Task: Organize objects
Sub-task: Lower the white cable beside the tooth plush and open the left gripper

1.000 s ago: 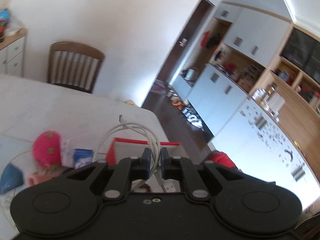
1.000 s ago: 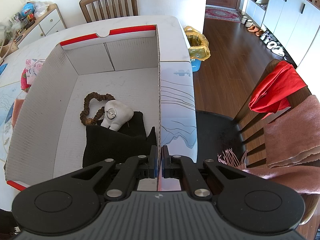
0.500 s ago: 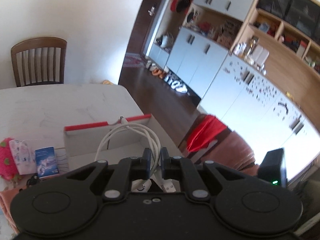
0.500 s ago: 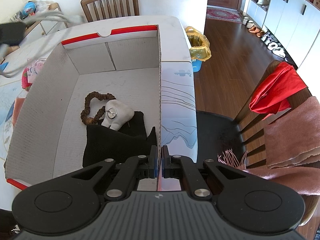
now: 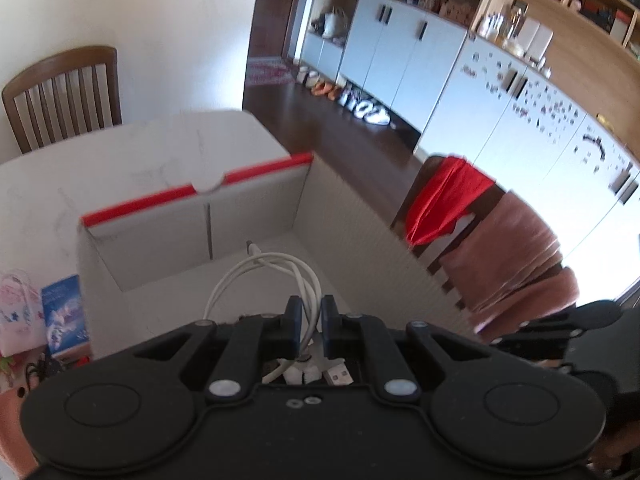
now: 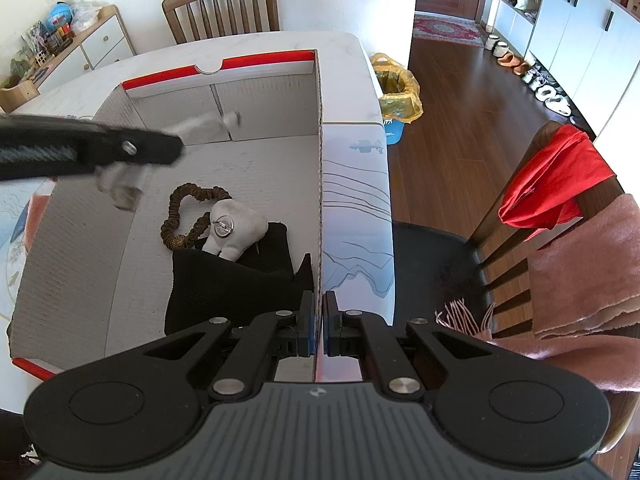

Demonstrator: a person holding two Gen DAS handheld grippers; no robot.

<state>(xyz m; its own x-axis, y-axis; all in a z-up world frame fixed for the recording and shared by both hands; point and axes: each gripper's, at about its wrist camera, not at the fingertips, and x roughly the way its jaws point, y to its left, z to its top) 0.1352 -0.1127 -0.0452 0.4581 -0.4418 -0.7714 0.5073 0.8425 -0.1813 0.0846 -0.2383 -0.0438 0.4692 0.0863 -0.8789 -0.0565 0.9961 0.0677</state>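
Observation:
A coiled white USB cable (image 5: 260,268) is pinched between the pads of my left gripper (image 5: 308,320), which is shut on it and hangs over the open white cardboard box with red rims (image 5: 160,236). In the right wrist view the left gripper (image 6: 178,148) reaches in blurred from the left above the box, the cable (image 6: 200,124) trailing from it. My right gripper (image 6: 319,328) is shut on the box's right side wall (image 6: 321,200). On the box floor lie a brown beaded loop (image 6: 188,216), a white plush toy (image 6: 234,224) and a black cloth (image 6: 228,288).
The box sits on a white marble table (image 6: 280,42). A blue booklet (image 5: 62,312) and a pink pouch (image 5: 18,312) lie left of the box. A chair (image 6: 516,216) with a red cloth and a pink scarf stands close on the right. A yellow-lined bin (image 6: 398,88) stands on the floor.
My left gripper has swung with the cable from the table's left side to above the box and dropped lower, coming into the right wrist view. The right gripper has stayed still.

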